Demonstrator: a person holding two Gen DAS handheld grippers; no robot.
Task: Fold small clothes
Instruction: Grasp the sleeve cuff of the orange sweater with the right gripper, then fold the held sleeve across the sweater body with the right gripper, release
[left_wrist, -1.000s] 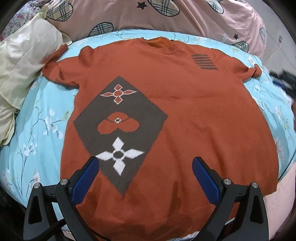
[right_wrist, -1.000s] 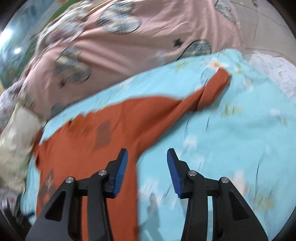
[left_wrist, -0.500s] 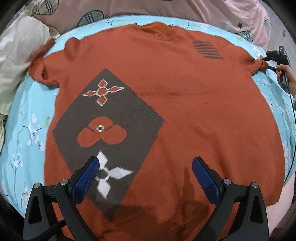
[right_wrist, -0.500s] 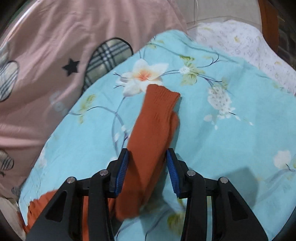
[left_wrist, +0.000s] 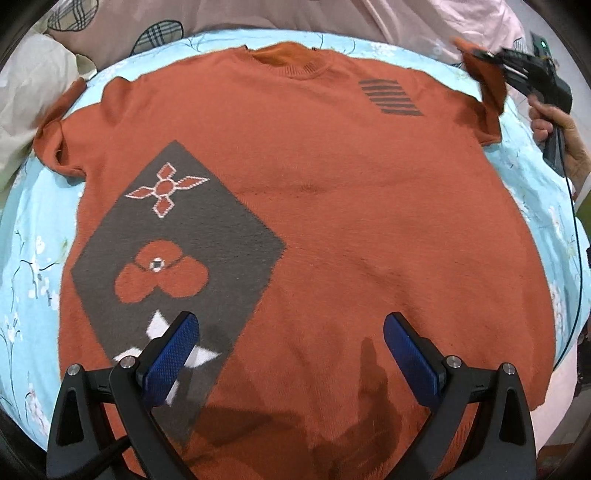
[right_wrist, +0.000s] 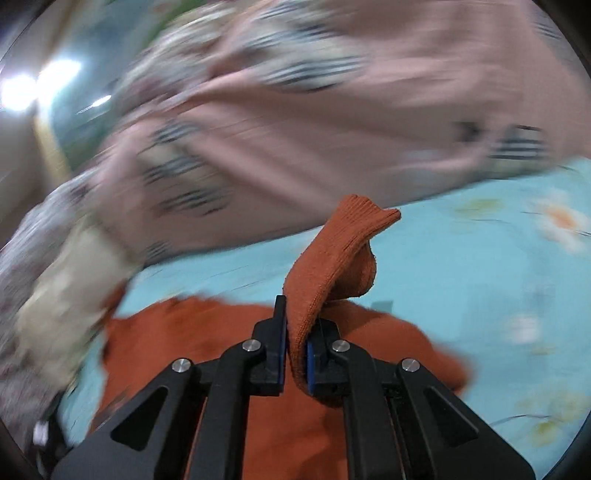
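Left wrist view: rust-orange knitted short-sleeved sweater (left_wrist: 332, 206) spread flat on light-blue floral bedsheet (left_wrist: 29, 266); left gripper (left_wrist: 291, 343) above its hem, blue-padded fingers (left_wrist: 173, 347) wide apart, gripping nothing.

Right wrist view: right gripper (right_wrist: 296, 341) clamped on lifted sleeve (right_wrist: 332, 258); background blurred.

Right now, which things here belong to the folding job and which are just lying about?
Part of the job:
- orange sweater
- its sleeve, pinched in the right gripper
- left gripper, open over the hem

Just lying about:
- blue floral sheet underneath
- pink quilt
- cream pillow
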